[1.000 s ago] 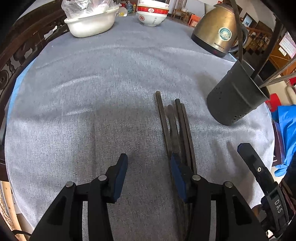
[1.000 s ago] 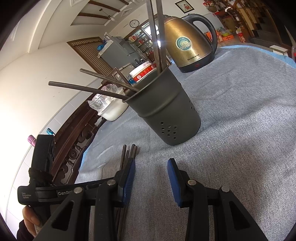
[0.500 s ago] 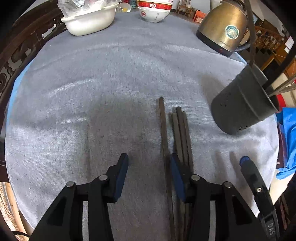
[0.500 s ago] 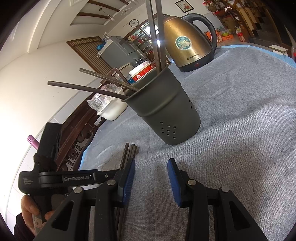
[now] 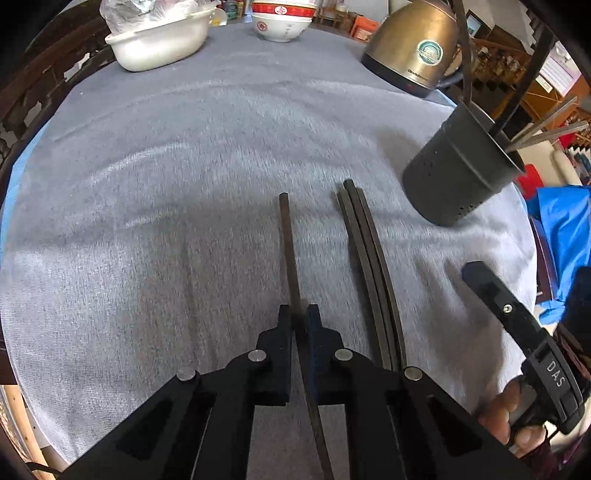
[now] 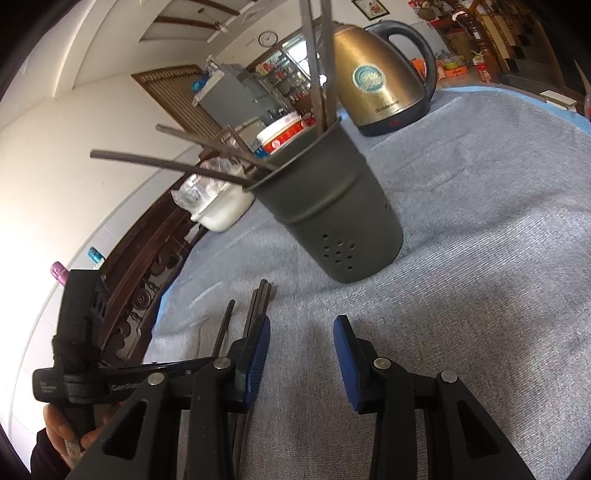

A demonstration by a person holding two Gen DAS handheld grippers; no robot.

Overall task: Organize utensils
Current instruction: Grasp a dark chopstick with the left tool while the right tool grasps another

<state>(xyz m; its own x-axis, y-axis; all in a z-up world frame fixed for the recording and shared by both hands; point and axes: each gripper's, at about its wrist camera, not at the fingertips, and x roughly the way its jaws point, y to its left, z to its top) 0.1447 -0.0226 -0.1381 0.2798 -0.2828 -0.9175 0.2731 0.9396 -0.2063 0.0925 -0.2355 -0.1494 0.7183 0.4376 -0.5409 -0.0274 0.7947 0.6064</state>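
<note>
A home dining room: kettle (image 5: 413, 48), bowls (image 5: 282, 22), carved wooden chair (image 6: 147, 280).

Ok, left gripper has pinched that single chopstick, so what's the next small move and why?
Probably lift it clear of the cloth: the left gripper is shut on the lone chopstick, which lies apart from the bundle, and the utensil holder waits to the right.

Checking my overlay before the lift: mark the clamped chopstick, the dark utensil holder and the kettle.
clamped chopstick (image 5: 287, 251), left wrist view, mid shaft ahead of the pads
dark utensil holder (image 6: 332, 206), right wrist view, outer wall
kettle (image 6: 373, 85), right wrist view, brass body
</note>
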